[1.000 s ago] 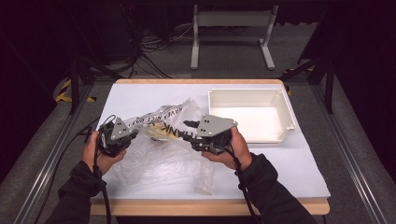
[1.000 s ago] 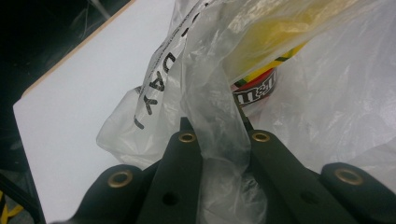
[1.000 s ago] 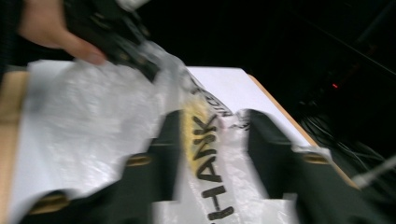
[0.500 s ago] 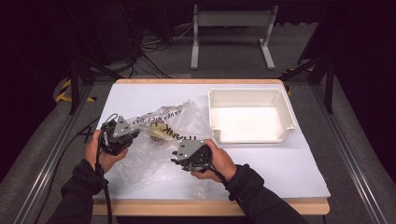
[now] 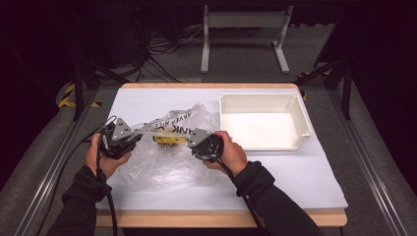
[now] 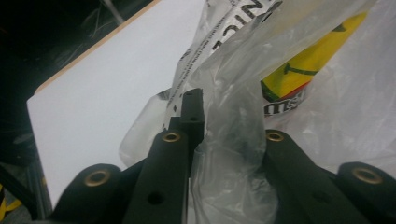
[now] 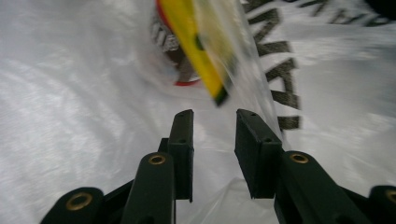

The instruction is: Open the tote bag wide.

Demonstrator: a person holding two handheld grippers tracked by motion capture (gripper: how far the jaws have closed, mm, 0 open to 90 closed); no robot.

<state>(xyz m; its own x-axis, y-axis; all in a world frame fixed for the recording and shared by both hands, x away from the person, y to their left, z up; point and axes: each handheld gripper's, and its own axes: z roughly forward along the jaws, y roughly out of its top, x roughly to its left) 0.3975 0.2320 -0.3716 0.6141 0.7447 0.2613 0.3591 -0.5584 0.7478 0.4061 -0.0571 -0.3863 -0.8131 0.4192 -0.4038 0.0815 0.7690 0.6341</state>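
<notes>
A crumpled clear plastic bag [image 5: 162, 164] with dark printed letters lies on the white table top. Inside it is a yellow packet [image 5: 167, 139] with a red and black label. My left gripper [image 5: 134, 136] is at the bag's left end. In the left gripper view, bunched bag film [image 6: 233, 140] fills the gap of my left gripper [image 6: 229, 116]. Its jaws have just been opening, and the film hides the right pad. My right gripper [image 5: 191, 142] points left over the bag's middle. Its jaws [image 7: 214, 116] are open and empty, just short of the yellow packet [image 7: 196, 42].
An empty white tray [image 5: 260, 101] stands at the back right of the table. Bare white table top [image 5: 285, 182] lies in front of the tray and to the right. Metal rails run along both sides of the table.
My right gripper has moved left and come down over the bag. My left hand has stayed in place at the bag's left end.
</notes>
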